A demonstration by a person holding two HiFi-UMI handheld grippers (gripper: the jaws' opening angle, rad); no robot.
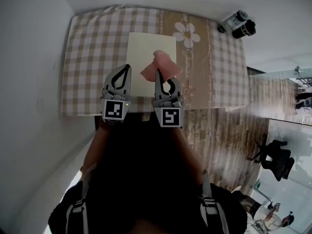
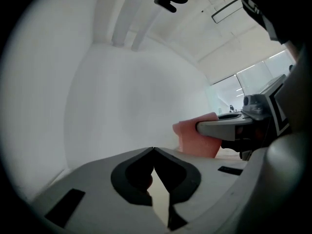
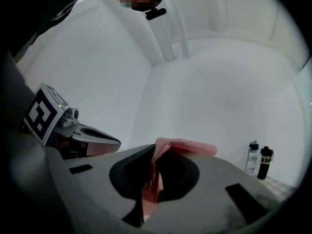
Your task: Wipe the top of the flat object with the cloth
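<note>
Cloth in hand: the right tool (image 1: pixel 159 73) clamps a pink cloth (image 1: pixel 163 66), soft and limp and likely best pinched at a bunched fold, over the 4 o'clock edge of the cream flat object (image 1: pixel 146 45) on the checked tabletop (image 1: pixel 92 57). The left tool (image 1: pixel 127 67) is clenched empty at the 8 o'clock edge. Two bottles (image 1: pixel 234 20) stand clear at 1 o'clock.

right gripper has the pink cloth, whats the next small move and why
Probably lower the right gripper so the pink cloth presses onto the pale flat board. The cloth is pinched in its jaws, bunched over the board's right side; the left gripper is shut and empty.
</note>
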